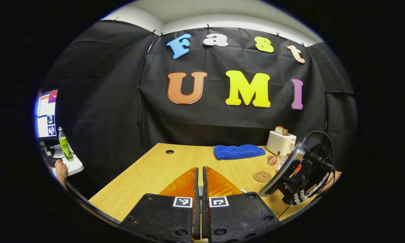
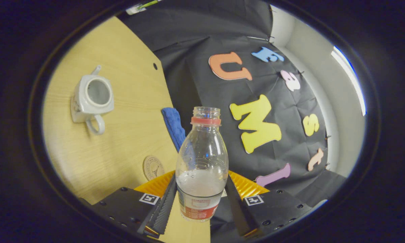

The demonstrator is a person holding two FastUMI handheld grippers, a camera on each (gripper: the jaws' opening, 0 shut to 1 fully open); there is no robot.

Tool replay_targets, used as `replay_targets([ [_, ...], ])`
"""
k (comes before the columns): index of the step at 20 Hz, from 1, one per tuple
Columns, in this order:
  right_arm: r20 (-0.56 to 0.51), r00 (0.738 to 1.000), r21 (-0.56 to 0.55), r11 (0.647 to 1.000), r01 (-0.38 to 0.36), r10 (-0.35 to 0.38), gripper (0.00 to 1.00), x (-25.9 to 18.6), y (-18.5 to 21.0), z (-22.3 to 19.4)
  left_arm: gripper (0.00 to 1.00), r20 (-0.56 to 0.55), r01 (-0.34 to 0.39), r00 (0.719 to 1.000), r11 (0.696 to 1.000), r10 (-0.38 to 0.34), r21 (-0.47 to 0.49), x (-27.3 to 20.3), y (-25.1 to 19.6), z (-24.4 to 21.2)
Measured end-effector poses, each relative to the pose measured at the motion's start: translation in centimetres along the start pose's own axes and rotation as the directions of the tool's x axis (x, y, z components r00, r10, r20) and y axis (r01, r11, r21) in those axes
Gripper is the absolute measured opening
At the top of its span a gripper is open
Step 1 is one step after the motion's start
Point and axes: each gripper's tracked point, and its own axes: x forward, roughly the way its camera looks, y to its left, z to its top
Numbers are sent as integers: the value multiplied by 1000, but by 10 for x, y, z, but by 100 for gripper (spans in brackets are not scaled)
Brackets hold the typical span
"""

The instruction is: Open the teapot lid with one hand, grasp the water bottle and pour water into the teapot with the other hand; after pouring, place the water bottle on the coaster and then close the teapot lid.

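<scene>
In the left gripper view, the left gripper [image 1: 199,179] is at 6 o'clock with its two fingers pressed almost together; a small grey thing sits in the narrow gap between them, but I cannot tell what it is, so I cannot say if it is the lid. It is above the wooden table [image 1: 148,172]. At about 3 o'clock on the table lies a blue towel [image 1: 238,151], and further right stands a white toaster [image 1: 280,142] with a slice of bread in it. The round coaster [image 1: 262,176] lies at 4 o'clock, and just beside it is the right gripper [image 1: 298,168], seen from the side, with part of the water bottle [image 1: 275,160] near it. In the right gripper view, the water bottle [image 2: 202,165] is at 6 o'clock, without cap and with water in its lower part; the fingers of the right gripper [image 2: 201,195] are pinching it from both sides. The white teapot [image 2: 91,98] stands on the table at 9 o'clock with its top open. The coaster [image 2: 153,167] is at 7 o'clock, near the bottle, and the towel [image 2: 174,126] is just above the coaster.
</scene>
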Motion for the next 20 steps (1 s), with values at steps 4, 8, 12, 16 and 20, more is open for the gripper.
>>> replay_targets([
  [4, 96, 994, -248, 966, 77, -54, 76, 1, 5, 13, 4, -17, -12, 1000, 1000, 12, -10, 4, 5, -5],
  [8, 126, 991, -310, 948, 78, -40, 76, 2, 9, 15, 0, -25, -14, 1000, 1000, 14, 5, 5, 5, -8],
  [12, 144, 987, -376, 920, 114, -64, 76, -5, 11, 23, 4, -35, -11, 999, 1000, 12, 8, 8, 3, -11],
  [16, 167, 983, -439, 886, 148, -82, 76, -6, 12, 27, 5, -43, -10, 999, 1000, 11, 24, 7, 2, -13],
  [20, 188, 978, -484, 857, 176, -95, 79, -7, 13, 34, 5, -45, 2, 999, 999, 1, 52, 8, -4, -14],
])
